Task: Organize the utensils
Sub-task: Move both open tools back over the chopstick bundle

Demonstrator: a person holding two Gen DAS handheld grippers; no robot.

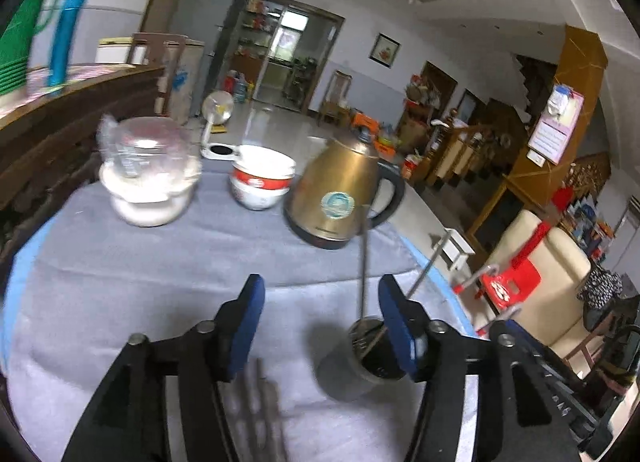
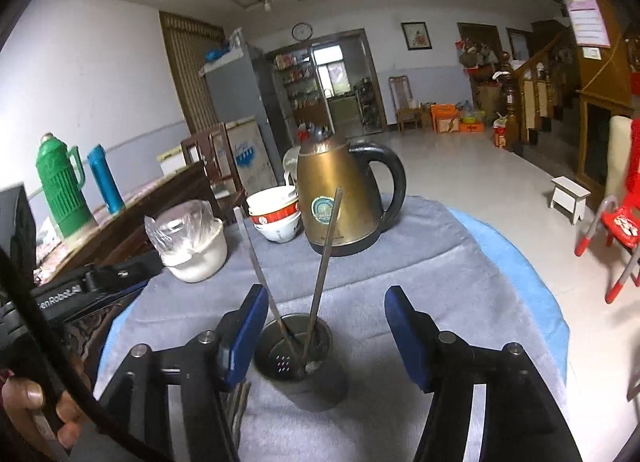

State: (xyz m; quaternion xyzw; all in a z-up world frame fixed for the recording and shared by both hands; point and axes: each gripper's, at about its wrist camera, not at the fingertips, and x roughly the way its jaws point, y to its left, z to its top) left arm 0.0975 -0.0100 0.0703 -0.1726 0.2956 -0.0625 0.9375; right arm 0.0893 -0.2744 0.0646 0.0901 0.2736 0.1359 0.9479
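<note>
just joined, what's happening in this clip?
A person with two handheld tools is sorting utensils on a grey cloth-covered table. Two thin metal sticks already stand in the dark metal cup. More metal utensils lie on the cloth below the left tool. Both it and the right tool are open and empty, the right one hovering at the cup.
</note>
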